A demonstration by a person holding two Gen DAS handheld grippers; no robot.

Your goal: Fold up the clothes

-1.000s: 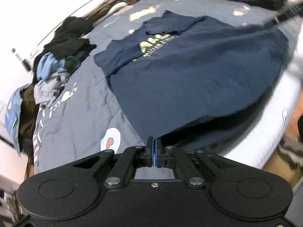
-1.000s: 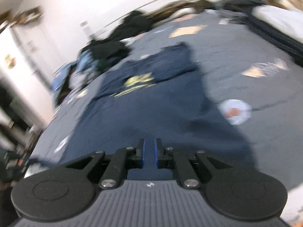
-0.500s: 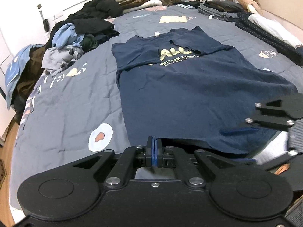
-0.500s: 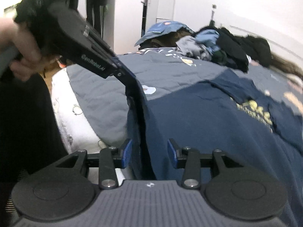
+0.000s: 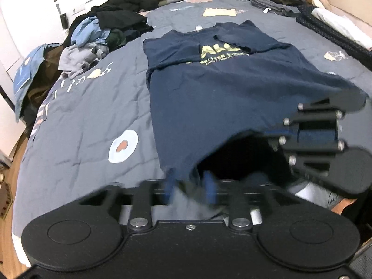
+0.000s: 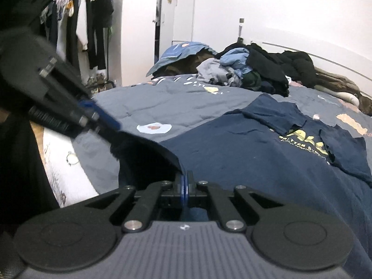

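While a soft navy T-shirt (image 5: 232, 88) with yellow lettering, only "ALL" legible, lies spread on the quilted grey-blue duvet (image 5: 93, 116), its hem is clamped by the right gripper (image 6: 185, 182). Blurred left gripper (image 5: 189, 183) jaws are seen opening around the hem's near corner.

One navy T-shirt (image 5: 232, 88) lay on one grey quilt (image 5: 88, 116). Two grippers: left (image 5: 189, 183), right (image 6: 185, 181). One heap of unfolded clothes (image 5: 111, 30) beyond the shirt, one folded stack (image 5: 276, 2) at the quilt's far corner, one clothes rack (image 6: 81, 23).
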